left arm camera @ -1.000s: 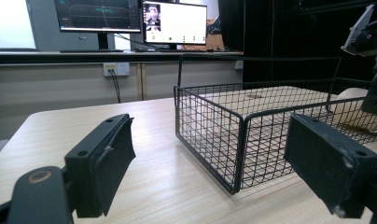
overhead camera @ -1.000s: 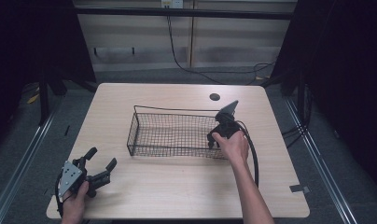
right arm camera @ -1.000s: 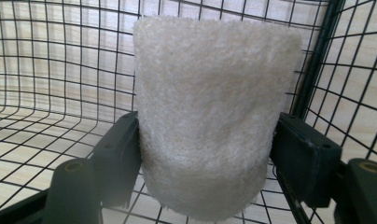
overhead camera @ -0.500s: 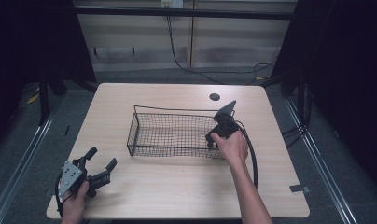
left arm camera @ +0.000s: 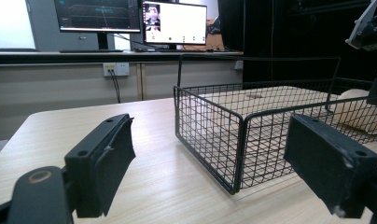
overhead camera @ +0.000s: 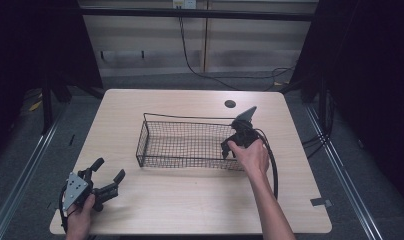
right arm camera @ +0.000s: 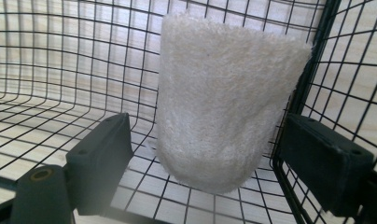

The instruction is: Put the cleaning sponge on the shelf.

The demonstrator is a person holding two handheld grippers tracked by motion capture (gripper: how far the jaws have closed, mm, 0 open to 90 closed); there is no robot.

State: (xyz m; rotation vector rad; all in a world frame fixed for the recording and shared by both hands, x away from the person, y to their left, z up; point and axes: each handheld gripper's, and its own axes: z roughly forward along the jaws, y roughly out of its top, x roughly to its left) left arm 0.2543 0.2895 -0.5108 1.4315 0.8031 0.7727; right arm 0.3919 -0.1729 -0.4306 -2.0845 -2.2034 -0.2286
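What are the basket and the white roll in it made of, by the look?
Basket: thin black wire, likely coated metal; open welded grid, matte. White roll: soft, fuzzy pile, probably terry or fleece cloth; fibres stand out along its edges.

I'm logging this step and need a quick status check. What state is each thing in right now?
Wire basket: upright on the table, holding the cloth.
White fluffy cloth: standing in the basket's corner, released, between open jaws.
Right tool: open, jaws just been opening, inside the basket.
Left tool: open, holding nothing, near the table's corner.
Monitors: switched on.
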